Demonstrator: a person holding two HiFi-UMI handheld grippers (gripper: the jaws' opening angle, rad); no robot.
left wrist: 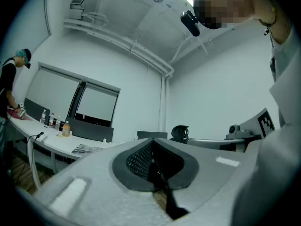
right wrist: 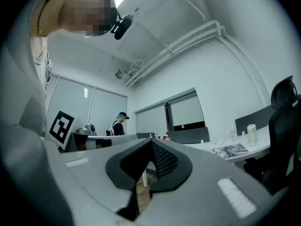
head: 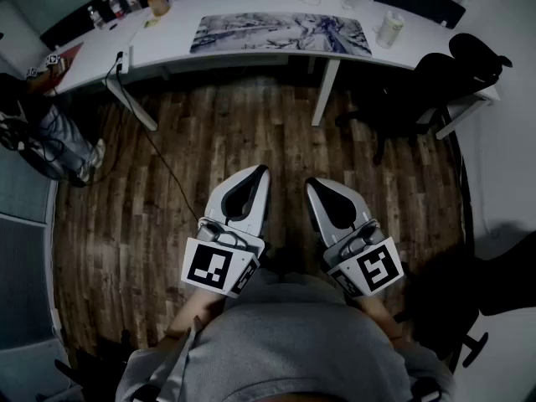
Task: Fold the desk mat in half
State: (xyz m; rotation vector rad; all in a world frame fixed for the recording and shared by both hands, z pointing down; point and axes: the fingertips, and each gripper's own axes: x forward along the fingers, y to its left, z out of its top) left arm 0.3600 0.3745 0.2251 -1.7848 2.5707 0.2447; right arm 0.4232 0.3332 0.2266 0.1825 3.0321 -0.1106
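A: What sort of room is it?

B: An office with a dark plank floor (head: 209,132) and pale walls. In the head view a long white desk (head: 167,40) runs along the far side, well apart from the tools.

A: Anything round the desk?

B: A black office chair (head: 427,82) stands at its right end. Another person (head: 63,141) stands by its left end.

A: And the desk mat?

B: The desk mat (head: 280,33) lies flat and unfolded on the middle of the desk, with a pale printed pattern facing up. Both gripper views catch it far off, nearly edge-on.

A: How do the tools stand?

B: The left gripper (head: 260,171) and the right gripper (head: 311,182) are held side by side over the floor. They sit close in front of the holder's grey top (head: 285,350) and point toward the desk, near each other but not touching. Each one's jaws are pressed together at the tips with nothing gripped. Behind the tips there is only an oval hollow, and the floor shows through it.

A: Anything riding on them?

B: A marker cube sits at the rear of each, one on the left (head: 216,268) and one on the right (head: 373,268).

A: Smaller things?

B: A white cylindrical container (head: 389,30) stands just right of the mat. A row of bottles (head: 117,7) stands toward the desk's left end. A dark cable (head: 155,153) runs from the desk's left part down across the floor.
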